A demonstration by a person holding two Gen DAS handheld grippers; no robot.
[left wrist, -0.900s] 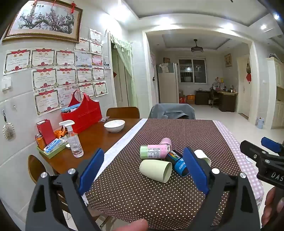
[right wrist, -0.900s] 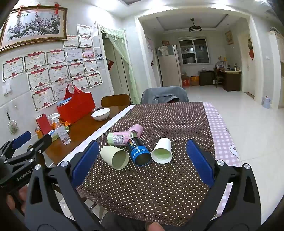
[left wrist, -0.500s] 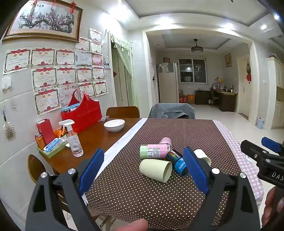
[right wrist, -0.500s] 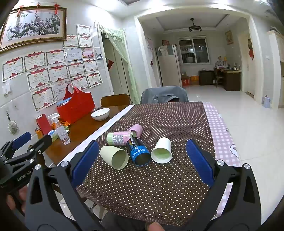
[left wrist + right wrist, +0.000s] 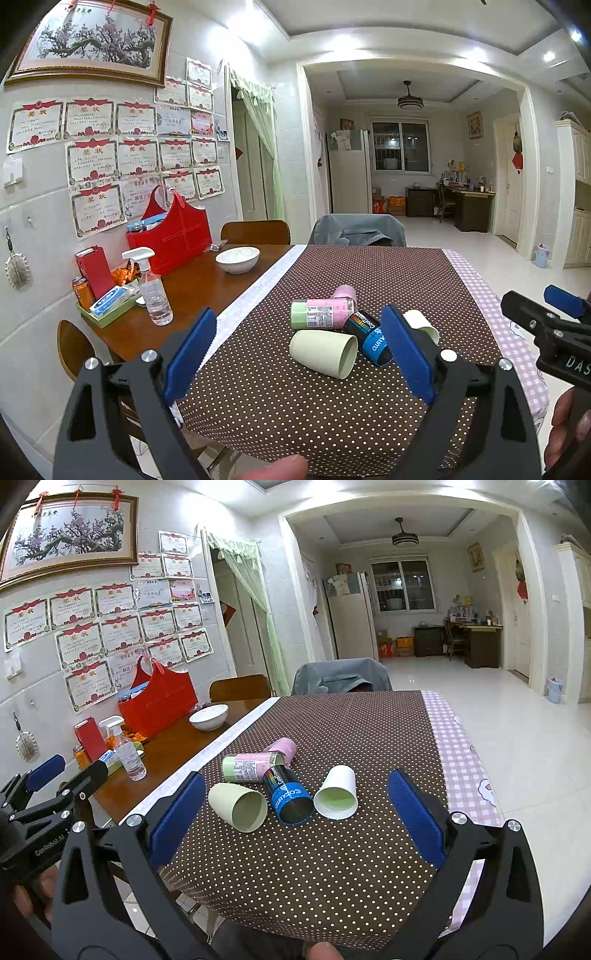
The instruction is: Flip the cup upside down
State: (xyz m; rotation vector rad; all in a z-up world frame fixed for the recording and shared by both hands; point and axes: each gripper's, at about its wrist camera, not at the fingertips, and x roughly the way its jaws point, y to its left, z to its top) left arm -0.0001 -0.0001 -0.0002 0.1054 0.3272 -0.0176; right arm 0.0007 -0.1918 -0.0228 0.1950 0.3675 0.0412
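Note:
Several cups lie on their sides on the brown dotted tablecloth [image 5: 280, 402]. A pale green cup [image 5: 323, 352] [image 5: 237, 804] lies nearest on the left, mouth toward me. A dark blue printed cup [image 5: 369, 341] [image 5: 286, 792] lies beside it. A white cup [image 5: 337, 792] lies right of that; in the left wrist view [image 5: 421, 321] my right finger partly hides it. A pink and green cup [image 5: 321, 313] [image 5: 251, 766] and a pink cup [image 5: 345, 292] [image 5: 283, 746] lie behind. My left gripper [image 5: 297, 354] and right gripper [image 5: 295, 814] are open, empty, short of the cups.
A white bowl [image 5: 237, 259], spray bottle [image 5: 155, 291], red bag [image 5: 170, 236] and green tray [image 5: 107, 310] sit on the bare wood at the left. A chair with a grey cover [image 5: 356, 230] stands at the far end. The table's right edge has pink checked cloth [image 5: 461, 760].

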